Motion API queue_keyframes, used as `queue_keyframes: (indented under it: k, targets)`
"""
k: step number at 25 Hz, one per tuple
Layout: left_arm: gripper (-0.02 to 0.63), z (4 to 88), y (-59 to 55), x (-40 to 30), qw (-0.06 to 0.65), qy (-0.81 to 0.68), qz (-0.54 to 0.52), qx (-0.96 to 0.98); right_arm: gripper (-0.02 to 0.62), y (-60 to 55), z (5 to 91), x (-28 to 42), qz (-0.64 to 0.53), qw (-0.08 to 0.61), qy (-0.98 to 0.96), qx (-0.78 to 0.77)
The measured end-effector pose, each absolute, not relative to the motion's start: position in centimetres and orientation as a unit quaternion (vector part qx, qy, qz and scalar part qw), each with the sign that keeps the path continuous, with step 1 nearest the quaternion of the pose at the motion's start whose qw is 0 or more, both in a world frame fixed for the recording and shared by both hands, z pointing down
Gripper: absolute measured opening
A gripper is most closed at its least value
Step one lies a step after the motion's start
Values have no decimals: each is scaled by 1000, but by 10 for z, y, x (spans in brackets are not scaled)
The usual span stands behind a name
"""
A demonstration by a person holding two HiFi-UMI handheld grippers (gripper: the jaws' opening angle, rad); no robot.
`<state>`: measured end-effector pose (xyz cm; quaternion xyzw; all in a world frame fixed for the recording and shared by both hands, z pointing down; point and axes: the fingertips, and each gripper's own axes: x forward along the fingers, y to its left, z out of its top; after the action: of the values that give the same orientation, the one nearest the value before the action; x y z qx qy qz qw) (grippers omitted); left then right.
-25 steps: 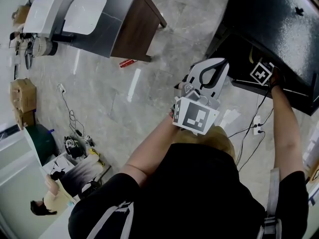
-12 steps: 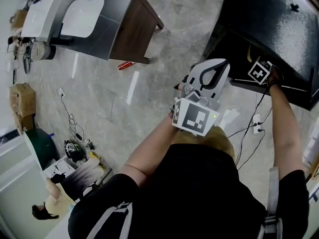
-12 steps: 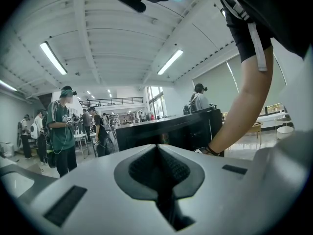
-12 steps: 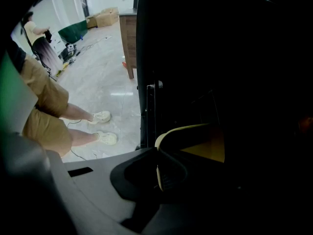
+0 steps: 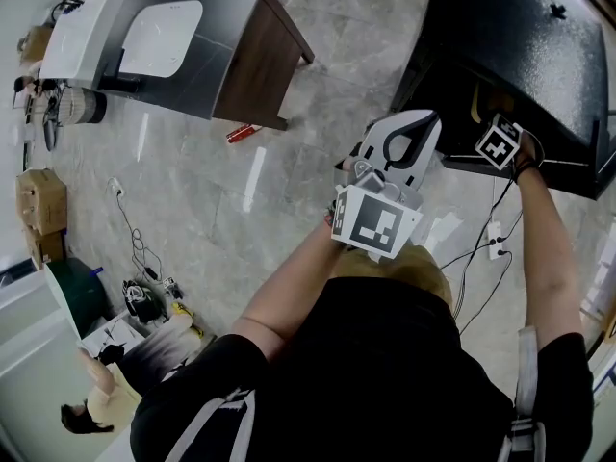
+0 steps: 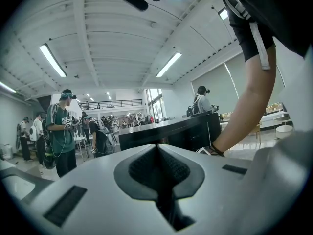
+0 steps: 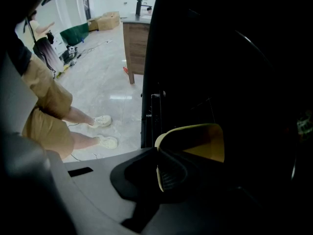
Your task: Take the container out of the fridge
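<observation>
Right gripper view: right gripper (image 7: 159, 174) fingers clenched on the rim of the yellow container (image 7: 201, 143), which sits inside the dark fridge (image 7: 244, 58). Left gripper (image 6: 157, 166) fingers clenched, empty. Grasp apparently made; withdrawal remains.

A big open hall: strip lights (image 6: 53, 60), polished tiled floor (image 5: 221, 210), people (image 6: 61, 131) standing about.

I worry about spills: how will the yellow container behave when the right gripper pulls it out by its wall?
The yellow container looks thin-walled, so probably light, and may flex where the right gripper pinches one wall. Gripped at one edge only, it will likely tilt once it leaves the fridge.
</observation>
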<state>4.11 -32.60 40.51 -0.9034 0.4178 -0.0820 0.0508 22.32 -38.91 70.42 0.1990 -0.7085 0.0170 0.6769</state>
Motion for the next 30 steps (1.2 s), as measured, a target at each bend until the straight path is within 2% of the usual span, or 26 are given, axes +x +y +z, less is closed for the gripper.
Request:
queue_keyframes:
  k: [12,23,30]
  targets:
    - [25,387,-309,35,57,404,-68,-911,38,-349,657,193,36,610,-755,238]
    - [25,361,-284,30,99,377,-72,-918,38,-289,593,146,68,498,-819,279]
    - [25,351,-273,26,99,364,-67,-923,38,-259,536,114,66,406,-849,331]
